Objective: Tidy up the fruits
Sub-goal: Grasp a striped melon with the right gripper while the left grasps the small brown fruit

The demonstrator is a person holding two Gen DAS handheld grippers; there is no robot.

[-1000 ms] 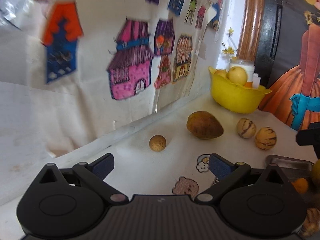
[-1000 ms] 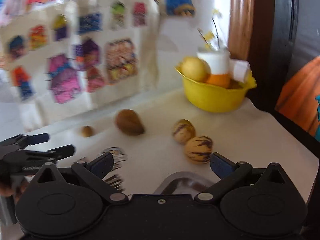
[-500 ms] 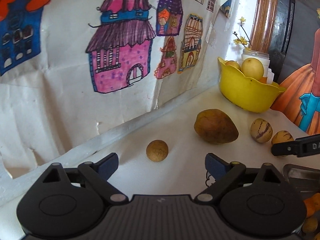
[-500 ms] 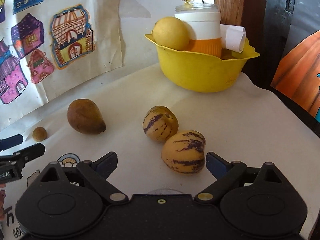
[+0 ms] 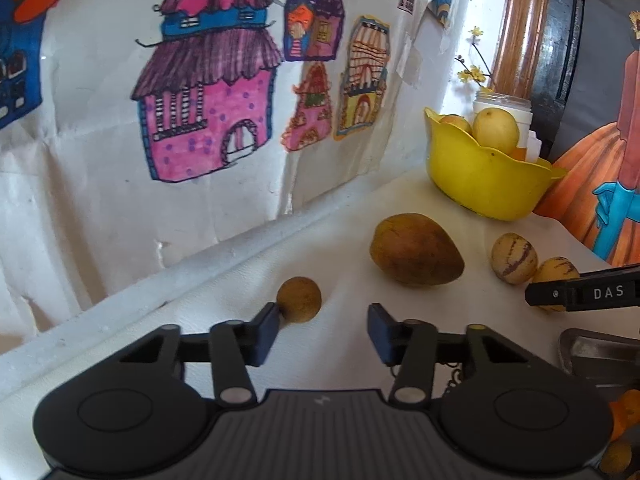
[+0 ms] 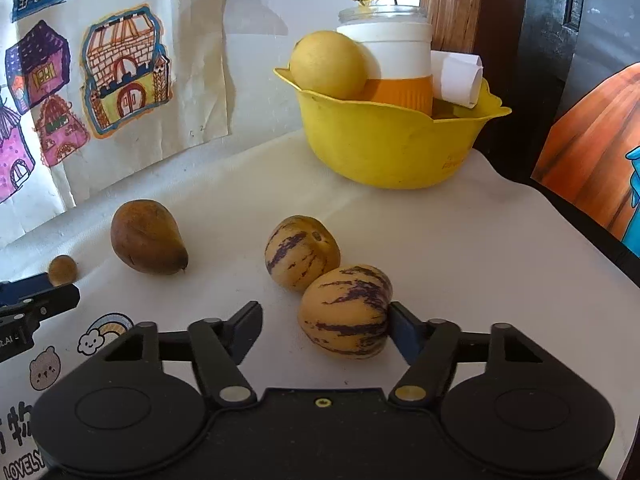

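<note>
Fruit lies loose on the white-covered counter (image 5: 224,280) in the left wrist view: a small round brown fruit (image 5: 299,299), a large brown pear-shaped fruit (image 5: 416,250) and two striped fruits further right. The left gripper (image 5: 322,330) is closing around the small fruit; its left pad touches the fruit while the right pad stands well clear. If the pads meet off-centre like this, the round fruit could roll away toward the wall.

Seen from the right wrist, the right gripper (image 6: 326,330) is closing on the nearer striped fruit (image 6: 346,312). The right pad touches it, the left pad is still apart. This fruit rests against the second striped fruit (image 6: 302,252), so a one-sided push may shove both forward. The yellow bowl (image 6: 384,148) behind already holds a yellow fruit (image 6: 328,64), a jar (image 6: 394,60) and rolled paper, leaving little room.
</note>
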